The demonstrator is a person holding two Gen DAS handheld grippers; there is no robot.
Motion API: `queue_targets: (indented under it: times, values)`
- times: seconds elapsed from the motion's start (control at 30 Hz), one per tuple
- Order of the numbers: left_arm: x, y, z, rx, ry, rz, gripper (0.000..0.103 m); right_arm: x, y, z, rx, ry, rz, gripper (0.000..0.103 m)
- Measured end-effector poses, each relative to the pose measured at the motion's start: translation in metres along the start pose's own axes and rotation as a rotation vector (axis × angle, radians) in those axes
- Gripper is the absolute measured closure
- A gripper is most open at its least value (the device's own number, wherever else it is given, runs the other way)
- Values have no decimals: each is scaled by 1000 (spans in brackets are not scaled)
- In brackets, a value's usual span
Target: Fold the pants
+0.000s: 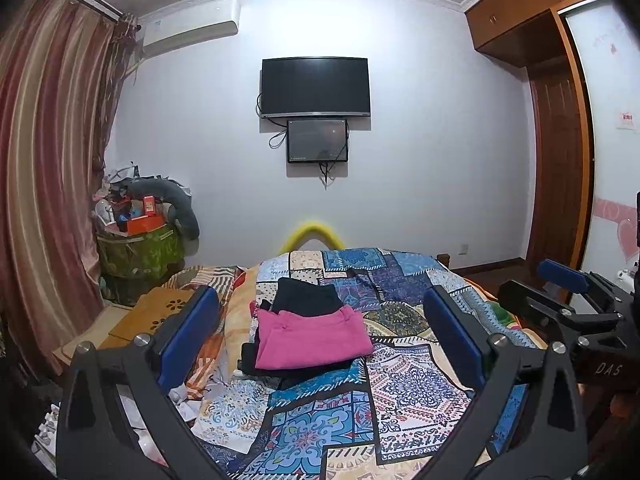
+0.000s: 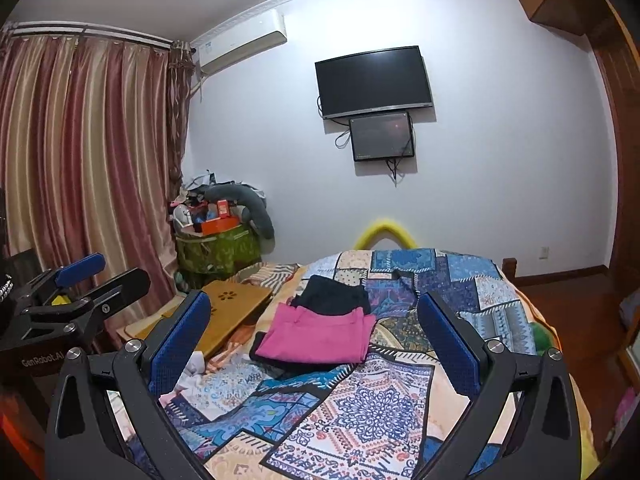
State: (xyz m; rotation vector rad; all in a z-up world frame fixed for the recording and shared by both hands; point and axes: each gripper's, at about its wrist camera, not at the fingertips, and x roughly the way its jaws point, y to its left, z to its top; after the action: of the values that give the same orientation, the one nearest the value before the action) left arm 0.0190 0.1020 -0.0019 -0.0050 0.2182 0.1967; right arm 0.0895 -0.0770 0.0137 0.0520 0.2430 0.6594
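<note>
Folded pink pants [image 1: 314,338] lie on a small stack of dark garments on the patterned bedspread [image 1: 400,392]. A folded black garment [image 1: 308,296] lies just behind them. The pink pants [image 2: 320,334] and the black garment [image 2: 334,294] show in the right wrist view too. My left gripper [image 1: 322,306] is open and empty, held above the bed short of the stack. My right gripper [image 2: 314,312] is open and empty, at about the same distance. Each gripper shows at the edge of the other's view.
A wooden lap desk [image 2: 230,312] lies at the bed's left side. A green bin [image 1: 138,252] full of clutter stands in the corner by the curtains [image 1: 52,184]. A TV [image 1: 316,86] hangs on the far wall. A wardrobe [image 1: 560,152] stands at right.
</note>
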Motion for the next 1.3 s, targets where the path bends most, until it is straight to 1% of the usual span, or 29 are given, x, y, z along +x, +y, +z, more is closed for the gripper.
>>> queue_targets:
  times: [0.87, 1.2, 1.3]
  values:
    - [-1, 6, 2, -40, -4, -33, 0, -3, 0, 1, -1, -9, -1, 0]
    - [2, 10, 5, -57, 6, -53, 0, -3, -2, 3, 4, -13, -5, 0]
    - [5, 11, 6, -61, 22, -65, 0, -4, -2, 3, 5, -11, -5, 0]
